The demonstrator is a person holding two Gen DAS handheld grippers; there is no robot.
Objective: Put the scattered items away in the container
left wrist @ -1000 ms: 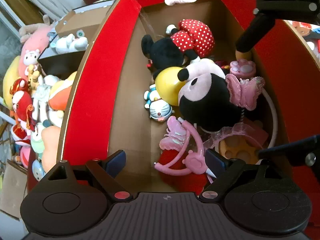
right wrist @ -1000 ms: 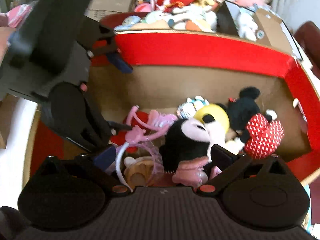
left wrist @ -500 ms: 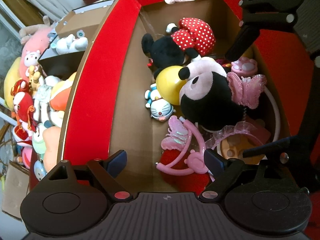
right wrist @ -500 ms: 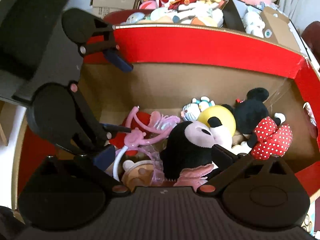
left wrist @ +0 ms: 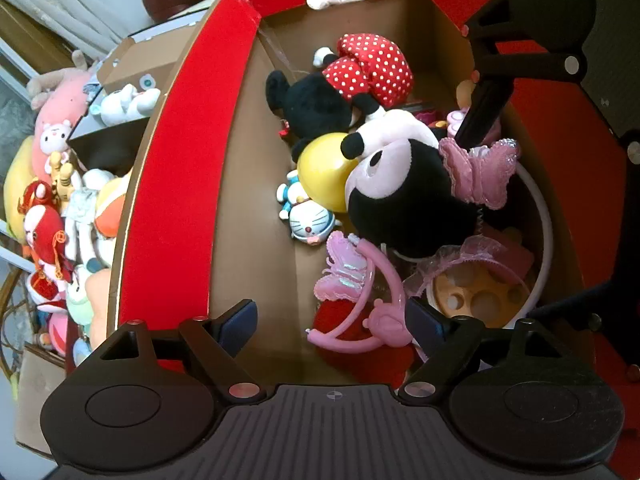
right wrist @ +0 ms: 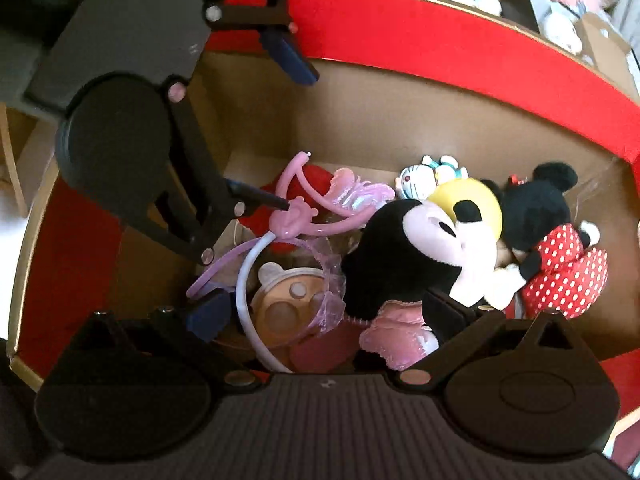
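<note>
My left gripper (left wrist: pixel 330 320) hangs with jaws spread and empty over the near end of the red cardboard box (left wrist: pixel 168 184); my right gripper (right wrist: pixel 320 312) hangs likewise, wide and empty, over the box's opposite side. Just beyond lie a pink headband (left wrist: pixel 376 280) and a round cartoon tin (left wrist: pixel 476 298), then a large mouse plush (left wrist: pixel 404 196) against a yellow ball (left wrist: pixel 322 170), a small blue cat figure (left wrist: pixel 308 220), and farthest a polka-dot mouse plush (left wrist: pixel 352 80). The tin is partly hidden.
</note>
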